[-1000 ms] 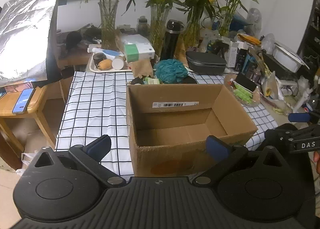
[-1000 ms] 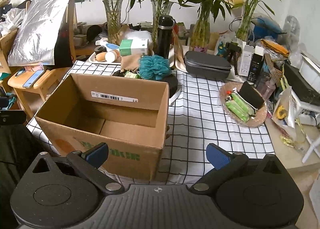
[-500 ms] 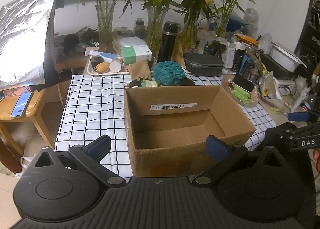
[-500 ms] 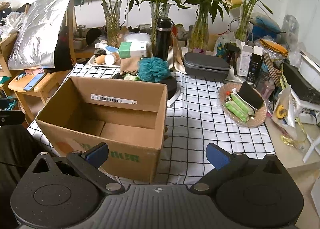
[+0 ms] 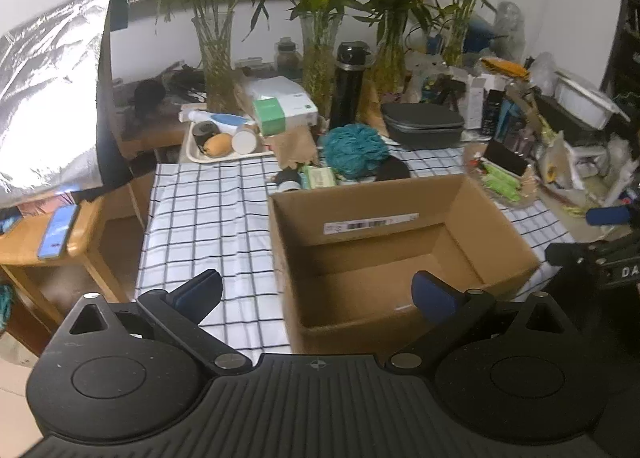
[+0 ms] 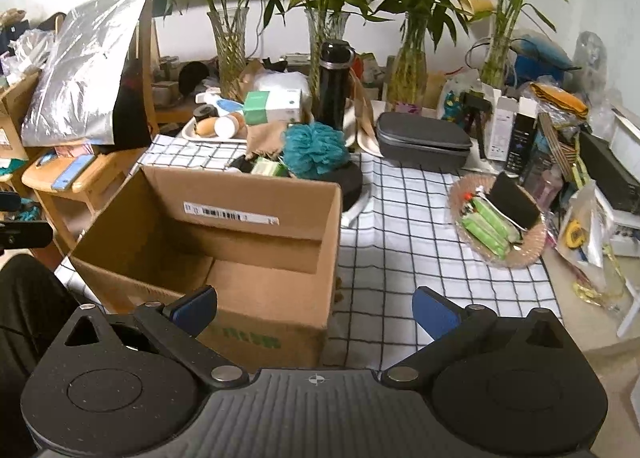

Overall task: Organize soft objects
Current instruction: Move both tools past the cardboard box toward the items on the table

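An open cardboard box [image 5: 396,254] [image 6: 224,242] stands empty on the checked tablecloth. Behind its far wall sits a teal mesh bath pouf [image 5: 354,150] [image 6: 316,150], beside a tan cloth [image 5: 294,146] [image 6: 264,140] and a small green pack [image 5: 318,177] [image 6: 266,168]. My left gripper [image 5: 316,294] hangs open over the box's near left corner, holding nothing. My right gripper [image 6: 316,308] is open too, above the box's near right corner, with nothing between its fingers. The right gripper's body [image 5: 600,254] shows at the right edge of the left wrist view.
Glass vases of bamboo [image 6: 230,54], a black flask [image 6: 334,84], a grey case [image 6: 422,142], a white tray of small items [image 5: 224,142] and a dish of green packs [image 6: 496,218] crowd the table's back and right. A wooden side table with a phone [image 5: 58,230] stands left.
Both grippers have risen and moved forward a little, so the box sits lower in each view and more of its floor shows. Both stay open and hold nothing.
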A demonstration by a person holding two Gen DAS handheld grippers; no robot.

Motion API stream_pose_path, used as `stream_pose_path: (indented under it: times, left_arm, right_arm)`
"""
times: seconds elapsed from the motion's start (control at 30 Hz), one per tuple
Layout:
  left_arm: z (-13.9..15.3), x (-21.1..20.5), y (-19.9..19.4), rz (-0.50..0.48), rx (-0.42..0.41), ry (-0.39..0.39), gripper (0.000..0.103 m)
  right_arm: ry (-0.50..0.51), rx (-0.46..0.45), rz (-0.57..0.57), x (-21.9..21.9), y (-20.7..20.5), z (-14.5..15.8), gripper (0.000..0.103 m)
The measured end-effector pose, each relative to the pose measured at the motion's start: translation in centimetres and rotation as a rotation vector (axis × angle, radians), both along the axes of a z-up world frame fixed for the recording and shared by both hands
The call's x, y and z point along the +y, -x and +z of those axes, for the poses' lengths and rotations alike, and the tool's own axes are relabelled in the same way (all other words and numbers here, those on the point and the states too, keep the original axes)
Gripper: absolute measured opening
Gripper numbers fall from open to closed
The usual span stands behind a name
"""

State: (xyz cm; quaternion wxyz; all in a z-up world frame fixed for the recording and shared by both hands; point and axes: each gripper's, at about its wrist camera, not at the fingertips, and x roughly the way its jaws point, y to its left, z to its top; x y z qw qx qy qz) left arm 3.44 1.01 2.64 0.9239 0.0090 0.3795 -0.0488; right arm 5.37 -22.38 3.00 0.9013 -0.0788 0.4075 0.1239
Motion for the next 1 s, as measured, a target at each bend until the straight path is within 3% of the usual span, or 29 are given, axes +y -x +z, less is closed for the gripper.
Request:
stream_pose_path:
  times: [0.23,0.6,1.0]
  left_arm:
    - [0.1,0.9,-1.9,0.026,0.013,-0.036,0.103]
    - [0.2,2.6,-5.4,0.029,0.01,0.001,0.103]
    - [-1.7,5.1,-10.9,0.021,0.022,0.057,0.103]
  right_arm:
    - [-0.034,0.001,0.033,-0.1,-3.2,0.3,0.103]
    - [-0.072,-0.007,0.039,-0.2,-8.2,0.8,0.103]
    - [-0.04,-0.01,0.047,-0.5,-15.2,-2.5,0.103]
